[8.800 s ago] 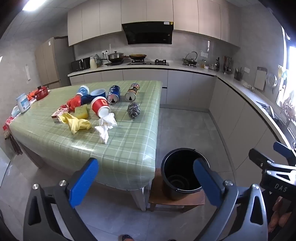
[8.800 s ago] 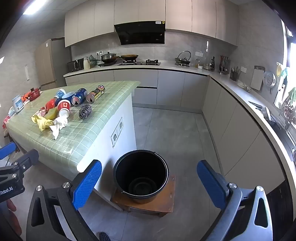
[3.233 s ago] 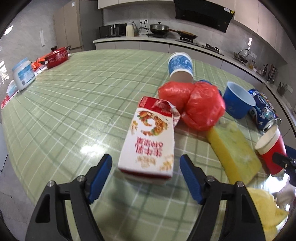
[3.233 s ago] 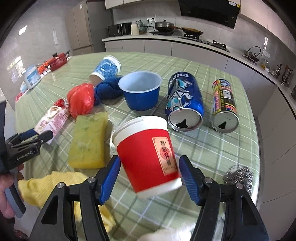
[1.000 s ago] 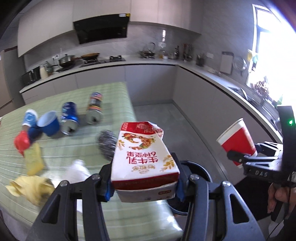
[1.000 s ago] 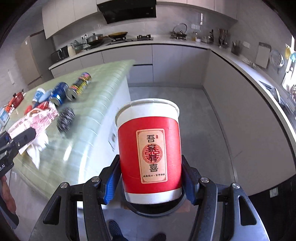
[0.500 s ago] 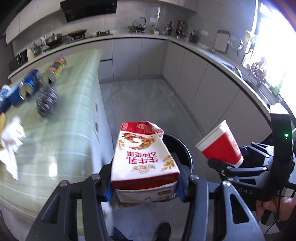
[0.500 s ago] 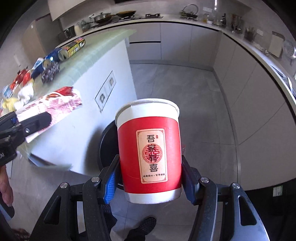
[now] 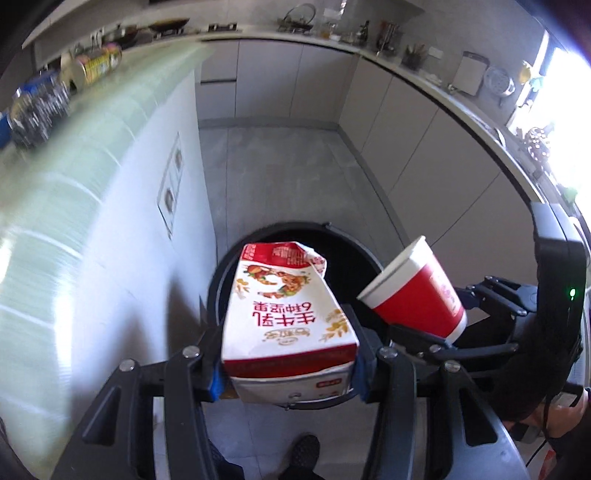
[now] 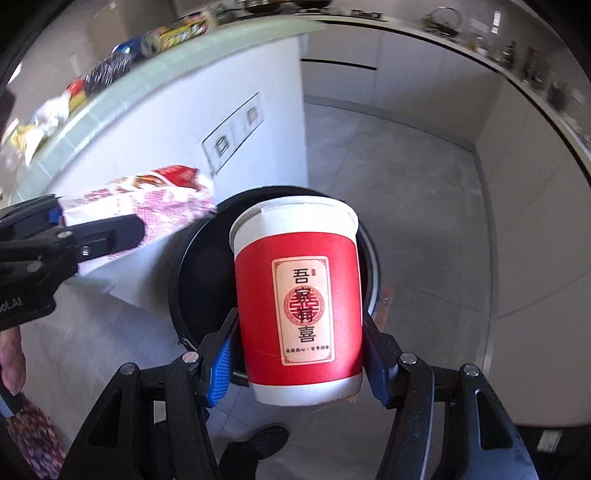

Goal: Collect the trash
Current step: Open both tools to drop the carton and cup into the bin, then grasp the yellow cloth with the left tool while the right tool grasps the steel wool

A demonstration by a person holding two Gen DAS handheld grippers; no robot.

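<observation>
Right now two grippers, each pinching one piece of trash. Left gripper (image 9: 290, 369): blue pads pressed on both sides of one milk carton (image 9: 288, 317), red-and-white, torn top pointing away from the camera, held over the near-left part of the black bucket (image 9: 334, 236). Right gripper (image 10: 299, 365): pads clamped on the lower wall of one red paper cup (image 10: 299, 299), white rim, label facing the camera, mouth away from the fingers, over the bucket (image 10: 201, 273) opening. In the left view the cup (image 9: 415, 293) tilts, mouth toward the carton, just right of it, the two apart. In the right view the carton (image 10: 147, 206) reaches over the bucket's left rim.

One bucket, round, dark inside, contents not readable. Rim shows clear on the far side and left; near rim partly hidden by carton and cup.

Left of the bucket: one white island wall (image 9: 122, 258) close to the rim, green checked top (image 10: 155, 74) above it. On that top, far from the bucket: two cans (image 10: 166, 35), one steel scourer (image 10: 110, 72), more blurred items I can't count.

Right of and beyond the bucket: open grey floor (image 9: 280, 173) up to the cabinets (image 10: 517, 206). One dark shoe (image 10: 267, 441) at the bucket's near side.
</observation>
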